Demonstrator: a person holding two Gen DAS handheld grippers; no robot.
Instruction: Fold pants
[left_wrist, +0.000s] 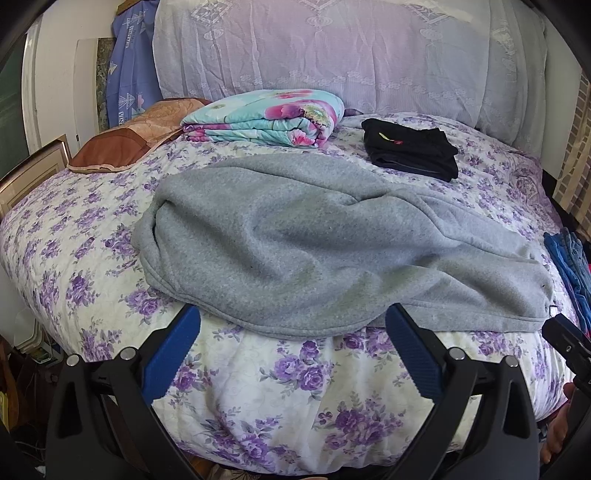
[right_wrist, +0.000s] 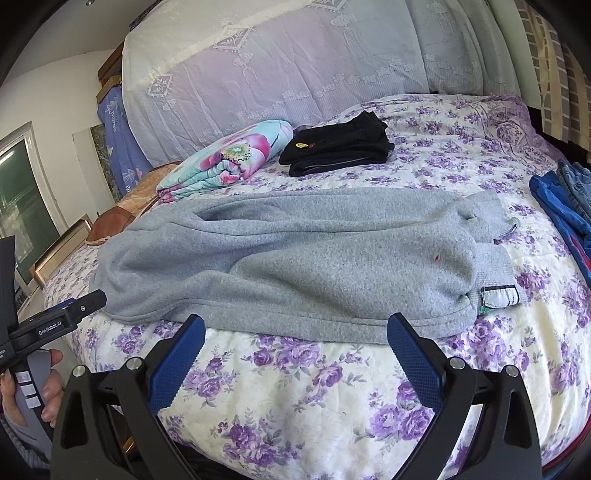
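Grey fleece pants (left_wrist: 314, 240) lie folded lengthwise across the bed, legs to the left, waistband with a white label (right_wrist: 498, 295) to the right; they also show in the right wrist view (right_wrist: 295, 258). My left gripper (left_wrist: 293, 325) is open and empty, just short of the pants' near edge. My right gripper (right_wrist: 295, 328) is open and empty, just in front of the near hem. The left gripper's body (right_wrist: 55, 317) shows at the left of the right wrist view.
The bed has a purple-flowered quilt (left_wrist: 277, 387). Folded black clothes (left_wrist: 410, 151) and a folded flowered blanket (left_wrist: 262, 118) lie at the back. Blue garments (right_wrist: 561, 199) are piled at the right edge. A brown pillow (left_wrist: 122, 144) lies at the left.
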